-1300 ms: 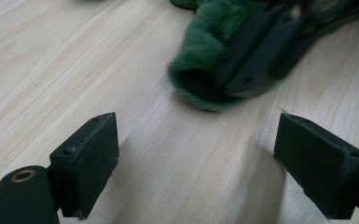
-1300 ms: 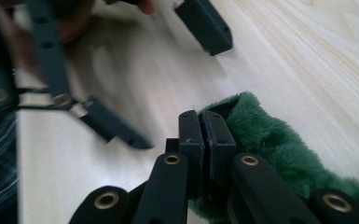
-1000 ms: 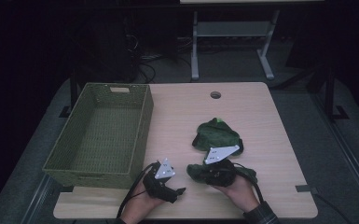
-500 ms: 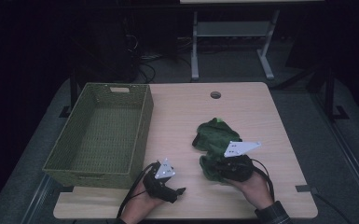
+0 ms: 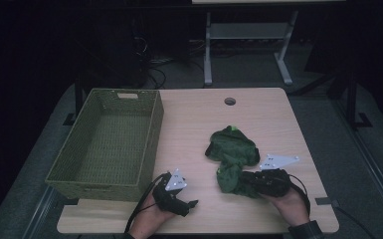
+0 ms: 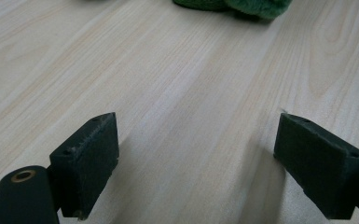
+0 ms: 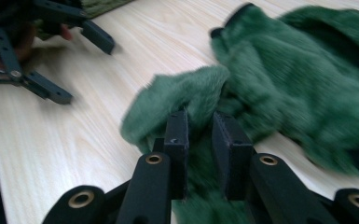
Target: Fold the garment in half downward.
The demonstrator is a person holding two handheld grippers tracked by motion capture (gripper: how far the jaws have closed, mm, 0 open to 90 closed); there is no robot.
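Resting near the table's (image 5: 278, 112) front edge, w/ the green cloth (image 5: 231, 149) rumpled on the wood right of centre, are both our grippers. Right gripper (image 7: 199, 133): jaws stand a narrow gap apart and have just been opening; a fold of the fuzzy cloth lies between them, but blur keeps us from telling whether the pads press on it. In the high view that gripper (image 5: 251, 180) sits at the cloth's near end, our right hand (image 5: 291, 201) behind it. Left gripper (image 6: 196, 154): jaws spread wide, nothing between them, pads low over bare wood. High view shows it (image 5: 191, 204) well apart from the cloth, just beside the front corner of the woven basket (image 5: 151, 124), which occupies the table's left side. Cloth's far end lies toward the round cable hole (image 5: 230, 101).
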